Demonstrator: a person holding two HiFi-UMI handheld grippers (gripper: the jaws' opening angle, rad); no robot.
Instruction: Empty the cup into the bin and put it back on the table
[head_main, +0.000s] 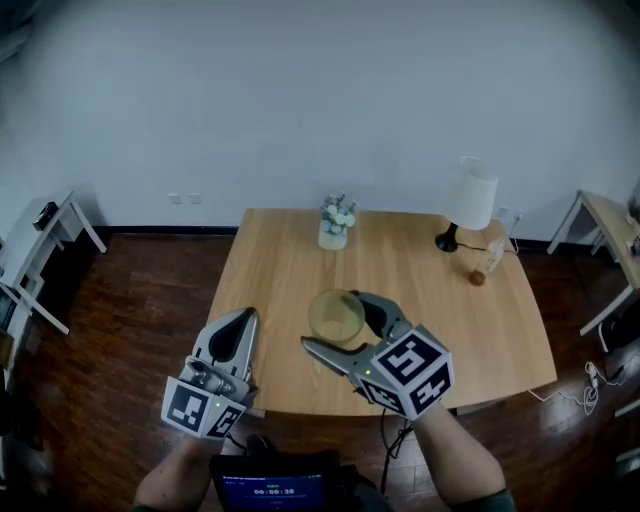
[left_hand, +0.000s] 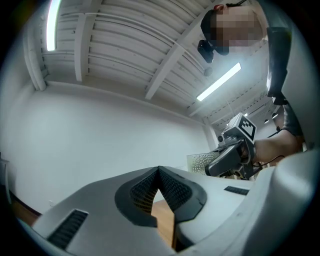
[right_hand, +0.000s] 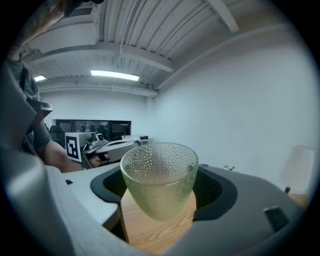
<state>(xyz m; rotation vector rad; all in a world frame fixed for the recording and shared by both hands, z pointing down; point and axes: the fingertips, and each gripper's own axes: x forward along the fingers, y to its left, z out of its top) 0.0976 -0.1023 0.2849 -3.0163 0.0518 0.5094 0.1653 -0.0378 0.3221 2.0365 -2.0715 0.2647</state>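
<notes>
The grey plastic left gripper (head_main: 243, 320) and grey plastic right gripper (head_main: 336, 322) each carry a white cube (head_main: 412, 372) with black square markers and dark ribbed pads (left_hand: 175, 192). A thin black cable (head_main: 383, 440) hangs below the right one.

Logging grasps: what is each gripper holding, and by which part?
The right gripper grips the glass cup across its side walls; the left gripper is shut, empty.

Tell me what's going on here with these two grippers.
A person holds a gripper in each hand at a wooden table. The right gripper is closed on a dimpled glass cup, upright over the table's near side; it looks empty. The left gripper is shut on nothing, by the front edge. No bin is in view. A flower pot and a lamp stand at the far side.
</notes>
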